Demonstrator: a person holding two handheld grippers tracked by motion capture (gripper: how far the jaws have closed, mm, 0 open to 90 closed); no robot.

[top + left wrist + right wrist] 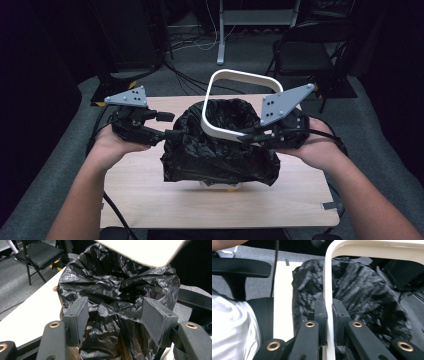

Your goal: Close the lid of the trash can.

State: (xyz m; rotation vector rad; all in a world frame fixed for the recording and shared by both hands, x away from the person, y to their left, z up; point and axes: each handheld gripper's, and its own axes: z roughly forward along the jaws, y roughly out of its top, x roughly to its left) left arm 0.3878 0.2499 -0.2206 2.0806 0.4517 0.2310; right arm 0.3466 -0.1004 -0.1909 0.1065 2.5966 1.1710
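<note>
A black plastic bag (pixel 220 150) is draped over a small bin whose pale base (pixel 220 186) peeks out below it on the wooden table (pixel 150 200). My left gripper (pixel 169 125) is at the bag's left side, its jaws wide with the crumpled bag (pixel 112 285) filling the gap (pixel 116 320) and both pads against it. My right gripper (pixel 247 135) is shut on a white rounded ring frame (pixel 235 75). It holds the frame tilted above the bag's mouth. The frame's thin edge (pixel 328 277) runs straight up from between the pinched jaws (pixel 329 310).
A folding chair (pixel 305 55) and a desk leg (pixel 220 35) with cables stand on the grey floor behind the table. Bare tabletop lies in front of the bag and to its sides. A person's forearms come in from the bottom corners.
</note>
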